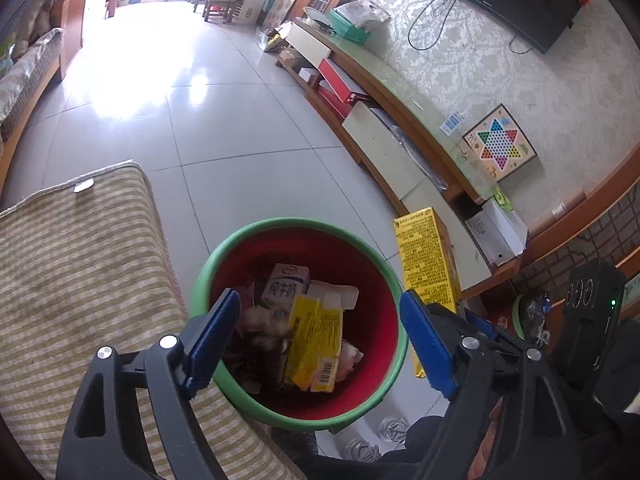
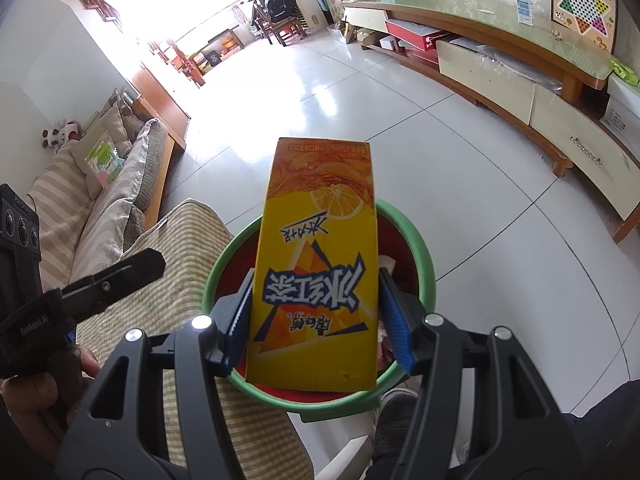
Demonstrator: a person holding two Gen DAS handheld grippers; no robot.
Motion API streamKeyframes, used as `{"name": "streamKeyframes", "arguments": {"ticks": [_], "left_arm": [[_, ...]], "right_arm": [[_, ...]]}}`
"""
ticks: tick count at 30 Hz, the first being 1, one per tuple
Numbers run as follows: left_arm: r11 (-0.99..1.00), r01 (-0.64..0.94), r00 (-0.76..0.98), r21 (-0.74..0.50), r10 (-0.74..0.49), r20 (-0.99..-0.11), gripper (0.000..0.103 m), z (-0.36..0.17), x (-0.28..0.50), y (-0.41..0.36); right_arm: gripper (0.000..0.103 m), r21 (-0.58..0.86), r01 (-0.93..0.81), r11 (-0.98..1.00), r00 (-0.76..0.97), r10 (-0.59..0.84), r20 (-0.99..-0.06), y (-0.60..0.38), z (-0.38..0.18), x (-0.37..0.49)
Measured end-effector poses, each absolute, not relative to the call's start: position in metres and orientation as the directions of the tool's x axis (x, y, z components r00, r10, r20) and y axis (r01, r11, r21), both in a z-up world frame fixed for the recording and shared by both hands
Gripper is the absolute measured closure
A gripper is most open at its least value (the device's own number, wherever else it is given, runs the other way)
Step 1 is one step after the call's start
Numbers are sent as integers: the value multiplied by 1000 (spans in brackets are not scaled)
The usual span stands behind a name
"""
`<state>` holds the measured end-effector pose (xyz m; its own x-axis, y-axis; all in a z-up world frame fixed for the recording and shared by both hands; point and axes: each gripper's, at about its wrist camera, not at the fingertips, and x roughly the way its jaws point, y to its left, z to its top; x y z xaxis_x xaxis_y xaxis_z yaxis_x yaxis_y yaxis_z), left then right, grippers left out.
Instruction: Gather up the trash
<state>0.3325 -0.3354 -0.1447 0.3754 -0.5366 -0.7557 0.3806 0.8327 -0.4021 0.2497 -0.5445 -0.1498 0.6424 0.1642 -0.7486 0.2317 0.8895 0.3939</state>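
Observation:
A round bin with a green rim (image 1: pixel 288 224) and a red inside stands on the floor beside a striped cushion. In it lie a white milk carton (image 1: pixel 282 284), a flattened yellow carton (image 1: pixel 316 344) and other scraps. My left gripper (image 1: pixel 320 300) hangs open over the bin with nothing between its blue pads. My right gripper (image 2: pixel 316 280) is shut on a tall yellow iced-tea carton (image 2: pixel 320 216), held upside down above the bin's rim (image 2: pixel 424 256). The same carton (image 1: pixel 426 260) shows at the bin's right edge in the left wrist view.
The striped cushion (image 1: pixel 80 280) lies against the bin's left side. A long wooden TV cabinet (image 1: pixel 400 92) runs along the right wall. Glossy floor tiles (image 1: pixel 200 100) stretch ahead. A person's shoe (image 2: pixel 396 412) is just below the bin, and a hand (image 2: pixel 36 392) holds the left gripper.

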Motion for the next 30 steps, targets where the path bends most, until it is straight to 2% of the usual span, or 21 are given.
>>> {"name": "streamKeyframes", "arguments": {"ticks": [8,13,15,22,25,30], "left_arm": [[871,364,481,-329,-479,-735,24,-119,330,-309],[883,346,508,-316,-460,-728,24,-107,327,-288],[886,337,516,-318,-456,-725,24,-102,325,-278],[914,315,578,-256,-399,-712,23,-74,300,-233],[934,286,629,-215,-352,-693,9,-57,280,-204],[964,225,702,-144,-263,-662,8,-27,242,-149]], "right_arm": [[46,381,201,902,632,177,-754,-537,-148,257],[12,353,190,916,638,158,-753,-525,-139,259],[6,348,184,919,649,152,-746,-519,-132,259],[5,316,152,936,665,140,-734,-483,-101,256],[5,292,111,950,682,141,-718,-457,-83,248],[5,220,36,975,724,126,-678,-399,-50,228]]}}
